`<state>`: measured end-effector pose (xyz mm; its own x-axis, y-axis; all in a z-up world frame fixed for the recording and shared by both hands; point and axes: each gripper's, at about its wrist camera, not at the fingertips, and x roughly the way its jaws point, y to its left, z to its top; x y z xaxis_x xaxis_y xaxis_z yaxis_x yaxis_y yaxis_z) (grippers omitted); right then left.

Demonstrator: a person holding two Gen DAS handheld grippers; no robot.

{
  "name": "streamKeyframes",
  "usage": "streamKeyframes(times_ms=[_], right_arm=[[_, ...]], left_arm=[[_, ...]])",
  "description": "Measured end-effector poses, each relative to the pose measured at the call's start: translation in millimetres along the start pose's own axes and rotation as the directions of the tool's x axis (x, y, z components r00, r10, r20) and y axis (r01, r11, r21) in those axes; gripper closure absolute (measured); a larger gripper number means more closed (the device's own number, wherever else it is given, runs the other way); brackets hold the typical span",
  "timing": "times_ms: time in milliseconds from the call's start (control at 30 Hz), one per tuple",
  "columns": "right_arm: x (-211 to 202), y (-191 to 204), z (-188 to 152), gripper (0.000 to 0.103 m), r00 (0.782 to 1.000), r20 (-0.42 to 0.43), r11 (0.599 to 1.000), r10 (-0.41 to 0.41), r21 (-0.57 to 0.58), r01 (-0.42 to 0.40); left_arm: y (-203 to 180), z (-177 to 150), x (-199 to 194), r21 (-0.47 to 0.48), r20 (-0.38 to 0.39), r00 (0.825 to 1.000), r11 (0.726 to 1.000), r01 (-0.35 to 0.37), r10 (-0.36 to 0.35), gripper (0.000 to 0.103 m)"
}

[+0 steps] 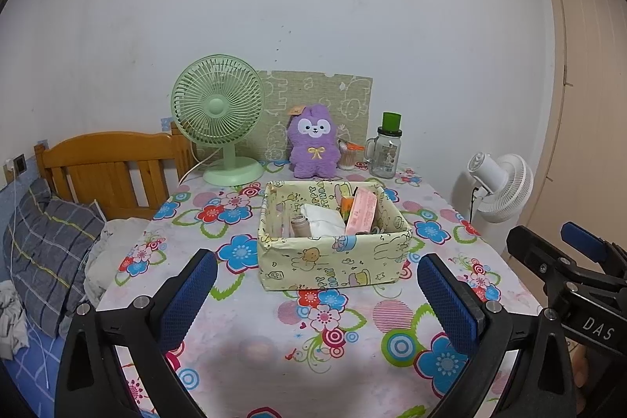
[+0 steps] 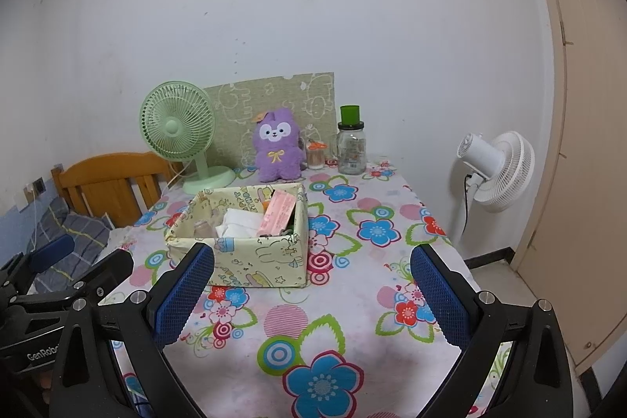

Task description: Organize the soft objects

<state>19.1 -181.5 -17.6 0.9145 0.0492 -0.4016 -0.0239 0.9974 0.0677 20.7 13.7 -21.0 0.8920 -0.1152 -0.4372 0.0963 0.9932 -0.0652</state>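
Straight ahead of the left claw (image 1: 317, 294), spread wide and empty, a yellow cartoon-print box (image 1: 333, 234) sits on the flowered bench (image 1: 243, 320). Beyond the box, a purple plush toy (image 1: 314, 142) stands upright by the wall. Beside it, the right claw (image 2: 313, 294) hangs equally spread, grasping nothing.

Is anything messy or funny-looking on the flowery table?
Nothing is spilled or broken. The yellow box sits slightly crooked to the table edge, with a pink packet leaning slanted inside it. The purple plush toy sits upright at the back, outside the box.
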Motion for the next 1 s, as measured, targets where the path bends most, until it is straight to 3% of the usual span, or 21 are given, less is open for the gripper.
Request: streamKeyframes(times_ms=[1000], right_arm=[[-1.8,-1.0,0.1,0.001,1.0,0.002,1.0,0.007,0.009,-0.007]], left_arm=[[0.7,0.3,-1.7,0.002,0.001,1.0,1.0,0.005,-0.005,0.0]])
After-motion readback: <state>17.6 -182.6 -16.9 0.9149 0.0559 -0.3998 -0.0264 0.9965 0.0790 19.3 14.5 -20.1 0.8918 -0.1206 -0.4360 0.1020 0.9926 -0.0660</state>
